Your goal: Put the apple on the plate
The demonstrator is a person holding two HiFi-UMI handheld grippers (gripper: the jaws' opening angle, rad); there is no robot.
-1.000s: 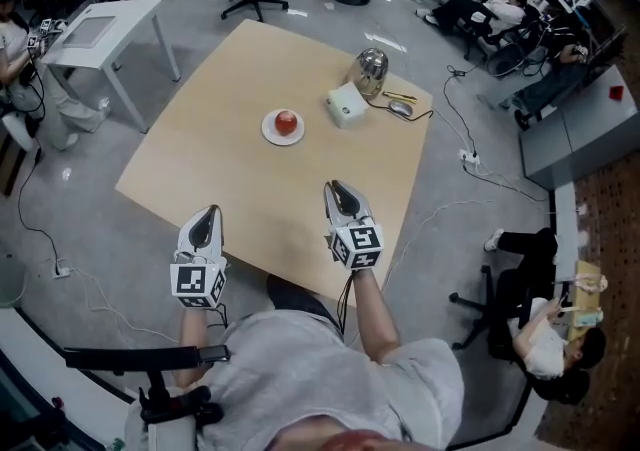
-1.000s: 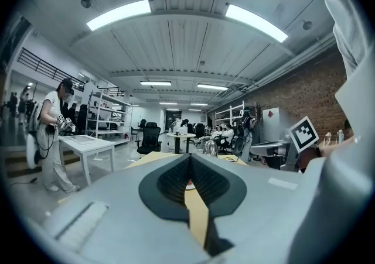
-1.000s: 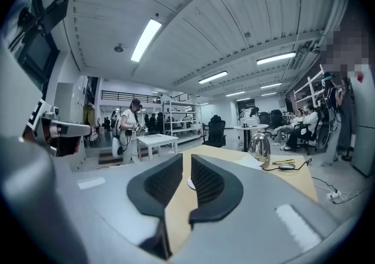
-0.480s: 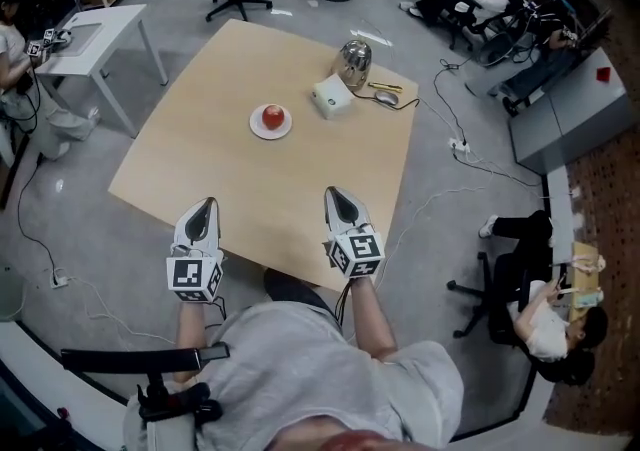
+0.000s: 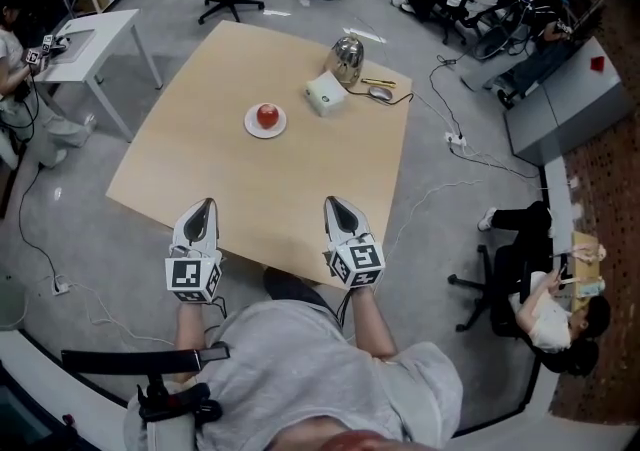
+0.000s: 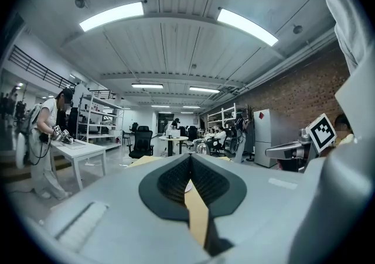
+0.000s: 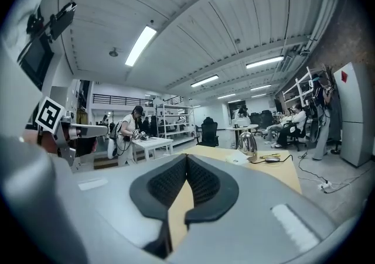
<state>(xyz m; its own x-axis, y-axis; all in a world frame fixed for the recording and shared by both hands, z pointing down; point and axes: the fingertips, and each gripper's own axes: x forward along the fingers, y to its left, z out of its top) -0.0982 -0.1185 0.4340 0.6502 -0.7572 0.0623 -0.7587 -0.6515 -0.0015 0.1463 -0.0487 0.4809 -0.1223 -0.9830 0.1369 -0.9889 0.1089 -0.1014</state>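
Right gripper [image 5: 335,202] farther from the apple [image 5: 267,115] — fingers together, empty, like the left gripper's [image 5: 208,204].

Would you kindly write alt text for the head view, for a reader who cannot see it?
A red apple sits on a small white plate on a light wooden table, with a white box and a shiny kettle beyond it. At the table's near edge, the person holds the left gripper and right gripper, both shut and empty.
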